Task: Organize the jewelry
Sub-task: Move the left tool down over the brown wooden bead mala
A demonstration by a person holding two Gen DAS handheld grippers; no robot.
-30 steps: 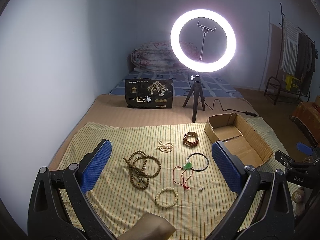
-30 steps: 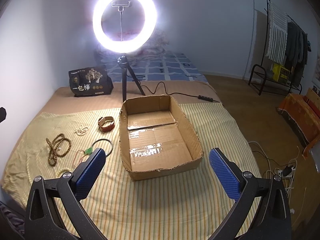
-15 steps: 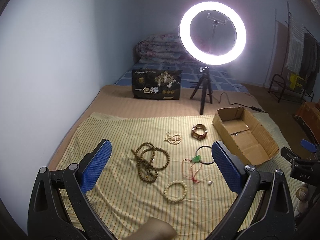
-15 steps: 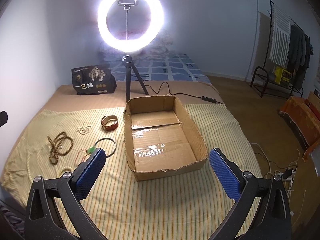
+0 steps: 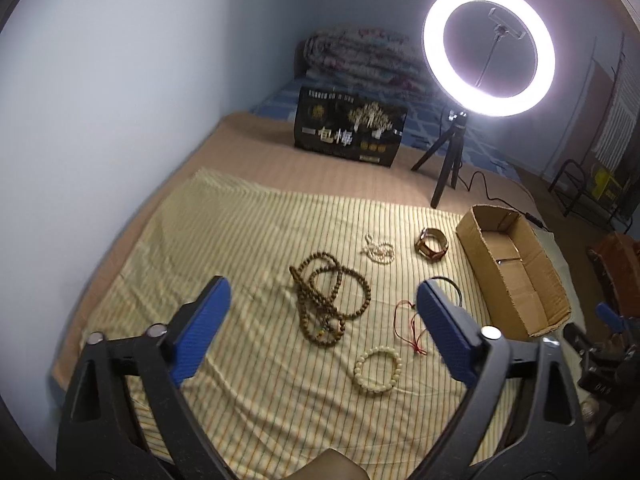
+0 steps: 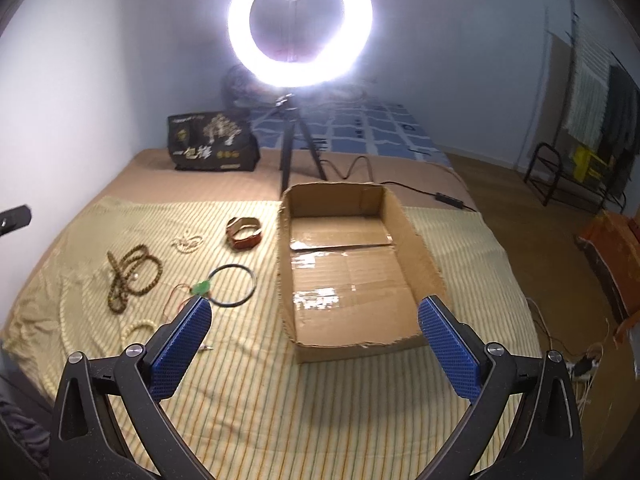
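Observation:
Jewelry lies on a striped yellow cloth (image 5: pixel 240 232): a long brown bead string (image 5: pixel 328 304), a white bead bracelet (image 5: pixel 378 368), a red cord with a green pendant (image 6: pixel 200 289), a black ring (image 6: pixel 234 284), a brown wristband (image 5: pixel 432 245) and a small white bead cluster (image 5: pixel 378 250). An empty cardboard box (image 6: pixel 348 276) sits to their right. My left gripper (image 5: pixel 322 328) is open and empty above the brown beads. My right gripper (image 6: pixel 314 340) is open and empty over the box's near end.
A lit ring light on a tripod (image 5: pixel 488 40) stands behind the cloth, its cable (image 6: pixel 400 184) trailing right. A black printed bag (image 5: pixel 350 132) stands at the back. A wall runs along the left. Floor, a rack (image 6: pixel 560 176) and clothes lie to the right.
My left gripper has swung left and moved closer over the brown beads. My right gripper has moved forward and tilted toward the box. Both stayed open.

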